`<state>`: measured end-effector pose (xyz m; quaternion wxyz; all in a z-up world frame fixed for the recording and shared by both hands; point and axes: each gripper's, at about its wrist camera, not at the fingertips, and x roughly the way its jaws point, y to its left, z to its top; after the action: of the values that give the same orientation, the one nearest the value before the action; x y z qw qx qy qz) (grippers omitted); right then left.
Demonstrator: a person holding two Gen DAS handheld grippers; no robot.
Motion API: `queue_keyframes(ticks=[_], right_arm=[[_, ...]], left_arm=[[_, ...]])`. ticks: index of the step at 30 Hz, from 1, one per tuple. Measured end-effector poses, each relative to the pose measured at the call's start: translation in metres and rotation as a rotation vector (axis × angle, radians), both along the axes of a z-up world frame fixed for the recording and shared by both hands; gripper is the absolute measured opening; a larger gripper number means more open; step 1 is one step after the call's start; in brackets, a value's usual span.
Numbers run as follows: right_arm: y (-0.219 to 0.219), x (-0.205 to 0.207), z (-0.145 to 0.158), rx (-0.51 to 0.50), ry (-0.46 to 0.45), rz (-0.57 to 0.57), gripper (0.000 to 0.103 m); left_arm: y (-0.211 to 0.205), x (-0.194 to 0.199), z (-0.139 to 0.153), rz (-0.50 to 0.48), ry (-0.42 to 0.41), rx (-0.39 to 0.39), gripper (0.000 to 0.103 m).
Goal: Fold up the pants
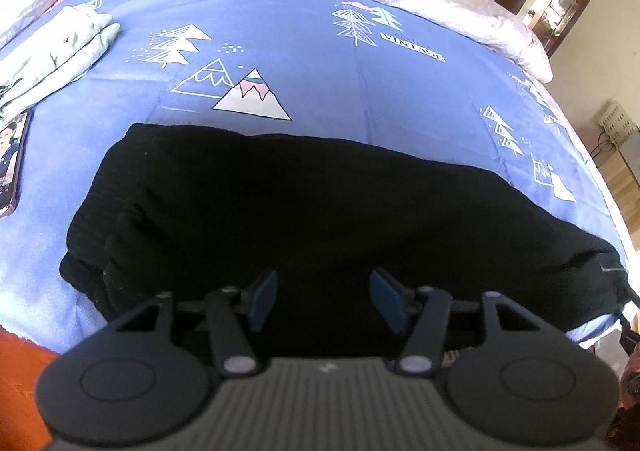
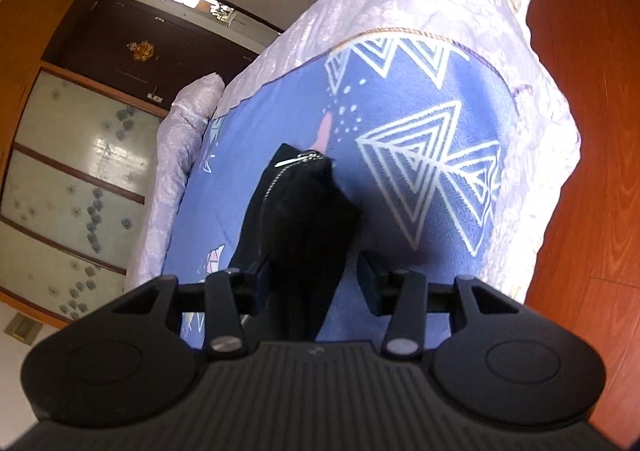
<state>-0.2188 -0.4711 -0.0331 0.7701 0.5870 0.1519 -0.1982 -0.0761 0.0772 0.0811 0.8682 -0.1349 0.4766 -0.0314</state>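
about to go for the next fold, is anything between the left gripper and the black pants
Nothing visible. The left gripper hangs open right over the black pants, with only air between. The phone and the folded pale clothes lie off to the side.

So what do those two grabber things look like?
Both look alike. The left gripper has dark blue flat finger pads on black jointed bars with silver screws, two round black discs at the sides and a grey ribbed body. The right gripper is the same, though its pads look almost black.
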Motion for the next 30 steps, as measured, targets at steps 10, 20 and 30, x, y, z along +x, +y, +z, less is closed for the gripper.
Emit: queue_keyframes(ticks=[10, 20, 30], right_arm=[[-0.003, 0.009, 0.013, -0.079, 0.034, 0.013, 0.045], [0.057, 0.035, 0.095, -0.337, -0.054, 0.197, 0.021], [0.246, 0.113, 0.142, -0.629, -0.153, 0.854, 0.019]], left_arm=[[-0.008, 0.004, -0.005, -0.034, 0.011, 0.0, 0.054], [0.003, -0.001, -0.004, -0.005, -0.012, -0.042, 0.054], [0.014, -0.005, -0.008, 0.008, -0.019, -0.109, 0.054]])
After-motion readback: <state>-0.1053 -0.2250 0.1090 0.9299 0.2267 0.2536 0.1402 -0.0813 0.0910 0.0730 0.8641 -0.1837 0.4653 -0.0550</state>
